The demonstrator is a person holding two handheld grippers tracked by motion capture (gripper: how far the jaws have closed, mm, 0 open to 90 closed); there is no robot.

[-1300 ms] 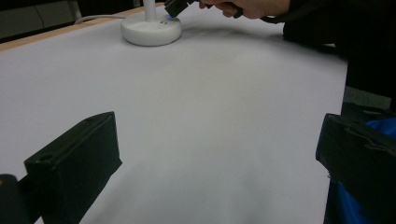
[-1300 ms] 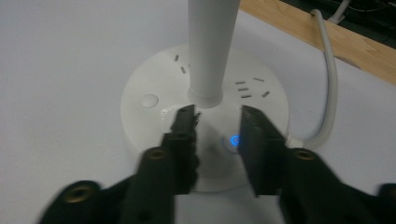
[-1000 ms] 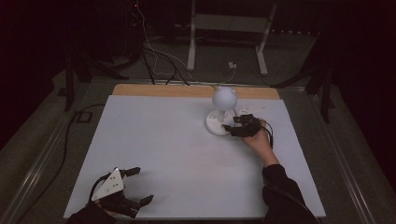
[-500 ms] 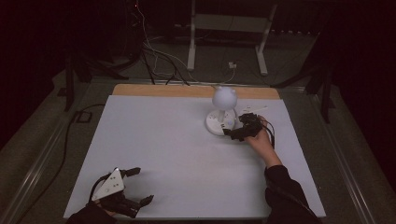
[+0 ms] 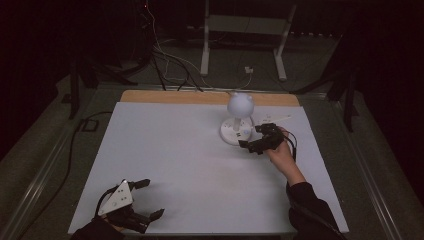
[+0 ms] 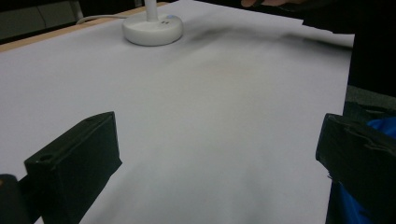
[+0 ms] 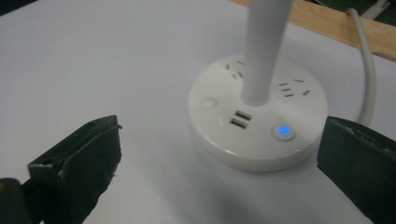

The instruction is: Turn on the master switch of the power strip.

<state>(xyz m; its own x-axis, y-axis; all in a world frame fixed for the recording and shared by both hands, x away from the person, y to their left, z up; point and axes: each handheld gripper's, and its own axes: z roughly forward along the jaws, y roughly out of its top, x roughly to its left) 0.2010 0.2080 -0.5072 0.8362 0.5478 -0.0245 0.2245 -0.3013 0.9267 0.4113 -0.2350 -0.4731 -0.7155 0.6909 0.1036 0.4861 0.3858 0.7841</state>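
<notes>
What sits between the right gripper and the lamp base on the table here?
Nothing visible. The right gripper hovers open just beside the lamp base, with bare white table between its jaws and the base. The lamp's cord runs off behind it.

White desk lamp (image 5: pixel 239 120) upright, far-right table, base button lit blue.

White lamp (image 5: pixel 239 119) — right gripper (image 5: pixel 255 139) beside base.
</notes>
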